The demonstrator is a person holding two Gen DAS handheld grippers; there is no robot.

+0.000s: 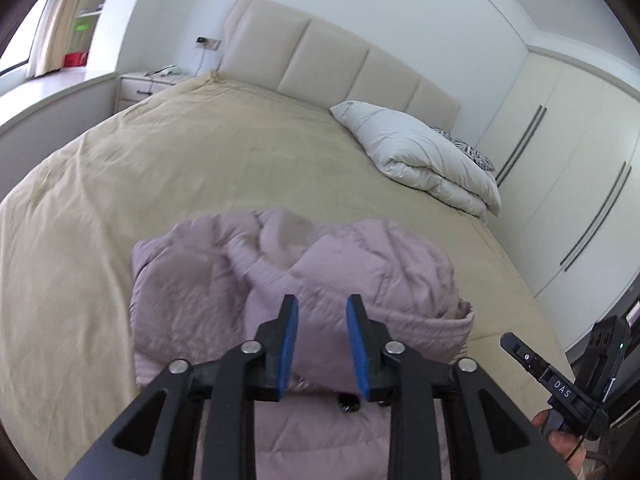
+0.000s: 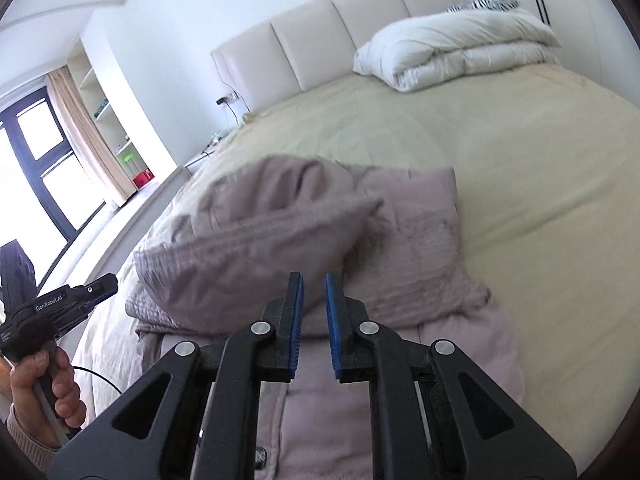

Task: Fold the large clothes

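I see the bed (image 1: pixel 120 168), beige and smooth, filling both views. The quilted mauve jacket (image 1: pixel 340 272) lies bunched at lower centre, its near edge cut off and blurred. My left tool (image 1: pixel 322 344) and right tool (image 2: pixel 314 320) hover angled downward, jaws parted, gripping nothing.

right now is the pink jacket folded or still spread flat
Partly folded: the pink jacket lies bunched and doubled over itself on the bed.
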